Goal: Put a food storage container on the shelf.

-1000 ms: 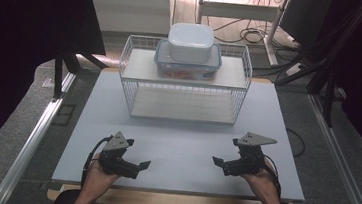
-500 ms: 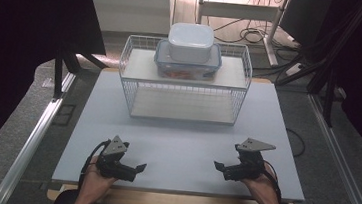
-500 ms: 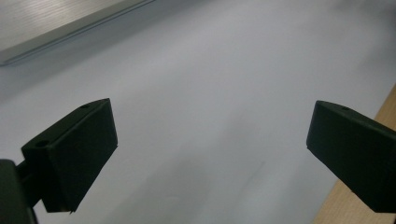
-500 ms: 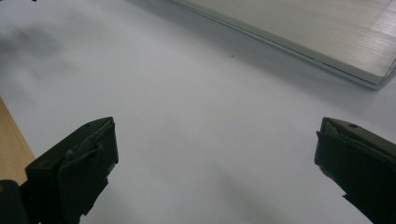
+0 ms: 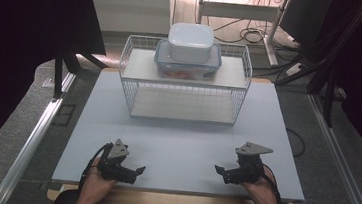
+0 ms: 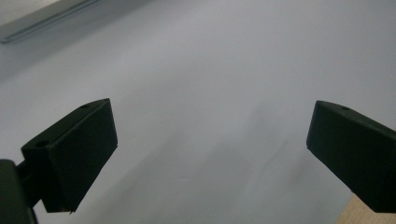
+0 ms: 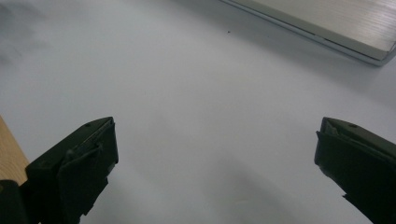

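Pale grey table (image 5: 175, 141) amid dim room — left tool (image 5: 134, 170) and right tool (image 5: 220, 171) both gape wide.

Bare pale-grey tabletop (image 5: 180, 142) lies open ahead of both grippers, until the white wire basket (image 5: 181, 99) holding stacked lidded plastic containers (image 5: 189, 52) blocks the far middle.

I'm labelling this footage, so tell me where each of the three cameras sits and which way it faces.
High view: above the person's side, looking forward and down on the white table, wire basket and stacked containers; both hands show, with the left gripper and right gripper.
Left gripper view: rides the left gripper, looking along its open jaws at bare tabletop; a wooden table edge shows at the bottom right.
Right gripper view: rides the right gripper, open jaws over the tabletop, metal rail beyond.
Shared: both gripper views show the white tabletop and spread black jaws.
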